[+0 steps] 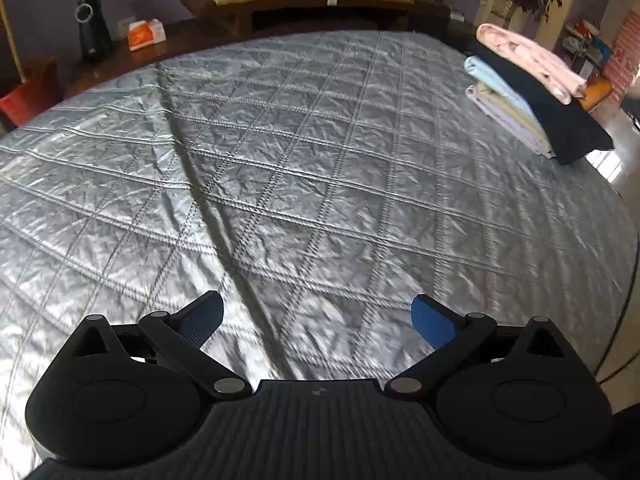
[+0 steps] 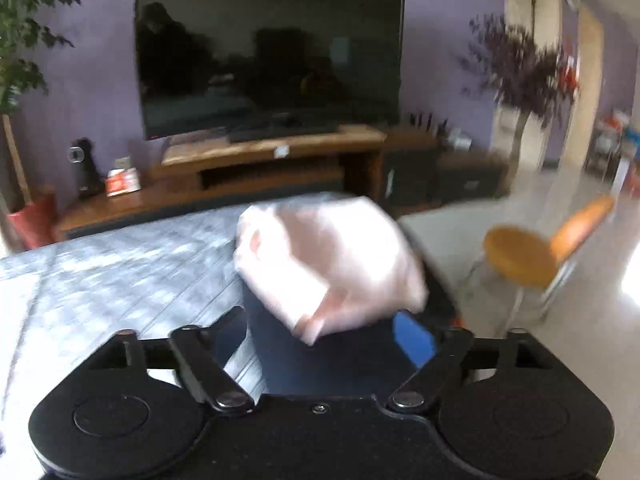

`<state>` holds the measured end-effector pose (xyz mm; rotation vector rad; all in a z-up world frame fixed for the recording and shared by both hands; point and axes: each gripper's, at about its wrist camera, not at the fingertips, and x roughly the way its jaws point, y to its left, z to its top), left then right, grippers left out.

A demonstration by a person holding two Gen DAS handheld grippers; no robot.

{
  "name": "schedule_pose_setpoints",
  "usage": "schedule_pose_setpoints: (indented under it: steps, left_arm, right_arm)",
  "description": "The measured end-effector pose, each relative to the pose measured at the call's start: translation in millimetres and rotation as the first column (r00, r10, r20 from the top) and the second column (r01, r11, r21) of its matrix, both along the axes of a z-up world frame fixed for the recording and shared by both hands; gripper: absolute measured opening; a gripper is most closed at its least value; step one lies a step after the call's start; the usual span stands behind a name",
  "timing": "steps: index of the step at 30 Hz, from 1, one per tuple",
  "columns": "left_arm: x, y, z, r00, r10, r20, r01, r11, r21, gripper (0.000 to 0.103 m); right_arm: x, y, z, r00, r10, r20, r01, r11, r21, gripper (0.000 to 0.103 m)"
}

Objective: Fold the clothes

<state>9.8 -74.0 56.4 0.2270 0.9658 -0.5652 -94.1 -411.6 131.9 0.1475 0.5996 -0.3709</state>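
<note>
A stack of folded clothes [image 1: 536, 96] sits near the bed's far right edge, at about 2 o'clock in the left wrist view. On top lies a pale pink garment [image 1: 528, 60], folded into a thick oblong. Under it is a wide black piece [image 1: 560, 120] reaching toward the near edge, then a light blue one [image 1: 496, 84], a beige one [image 1: 508, 110] and a pale lilac one [image 1: 500, 120] at the bottom, their folded edges facing 9 o'clock. In the right wrist view the pink garment [image 2: 332, 260] shows blurred at centre, resting on the black piece [image 2: 332, 356].

Spread tongs [image 1: 316, 316] above quilt [image 1: 300, 160]; folded stack [image 1: 532, 96] far-right.
</note>
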Motion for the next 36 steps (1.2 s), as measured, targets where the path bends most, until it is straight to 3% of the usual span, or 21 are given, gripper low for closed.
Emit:
schedule_pose_setpoints:
  steps: [3, 6, 9, 14, 20, 27, 31, 36]
  left_arm:
    - [-32.1, 4.1, 8.6, 1.000, -0.001, 0.030, 0.000, 1.000, 0.017, 0.101]
    - [-65.5, 12.5, 20.2, 1.000, 0.008, -0.005, -0.008, 1.000, -0.011, 0.101]
    - [-101.0, 16.7, 39.6, 1.000, 0.022, -0.003, -0.022, 0.999, -0.025, 0.102]
    - [-153.0, 14.8, 75.8, 0.998, 0.058, 0.025, -0.057, 0.997, -0.046, 0.103]
    - [-208.3, -1.7, 106.1, 0.996, 0.060, 0.059, -0.059, 0.998, -0.029, 0.103]
    - [-253.4, -8.3, 127.3, 0.994, 0.067, 0.084, -0.065, 0.998, -0.016, 0.103]
    - [-278.4, -2.0, 138.8, 0.987, 0.086, 0.138, -0.087, 0.996, 0.004, 0.103]
    - [-309.7, 14.4, 150.1, 0.978, 0.126, 0.168, -0.123, 0.992, -0.026, 0.103]
  right_arm:
    - [-53.5, 45.4, -8.5, 0.998, -0.053, 0.019, 0.051, 0.996, 0.074, 0.102]
    - [-88.3, 78.1, -26.5, 0.991, -0.136, -0.002, 0.134, 0.975, 0.177, 0.102]
    - [-109.5, 105.2, -46.1, 0.971, -0.221, -0.090, 0.237, 0.937, 0.255, 0.102]
    - [-113.7, 122.7, -32.2, 0.925, -0.294, -0.241, 0.342, 0.920, 0.193, 0.102]
    - [-144.2, 168.0, -17.3, 0.952, -0.243, -0.187, 0.273, 0.949, 0.155, 0.102]
    - [-175.1, 181.2, -12.3, 0.969, -0.183, -0.168, 0.209, 0.966, 0.152, 0.102]
    - [-192.7, 188.8, -9.4, 0.976, -0.148, -0.158, 0.172, 0.974, 0.151, 0.102]
    - [-218.1, 201.5, 0.6, 0.983, -0.122, -0.139, 0.138, 0.984, 0.115, 0.102]
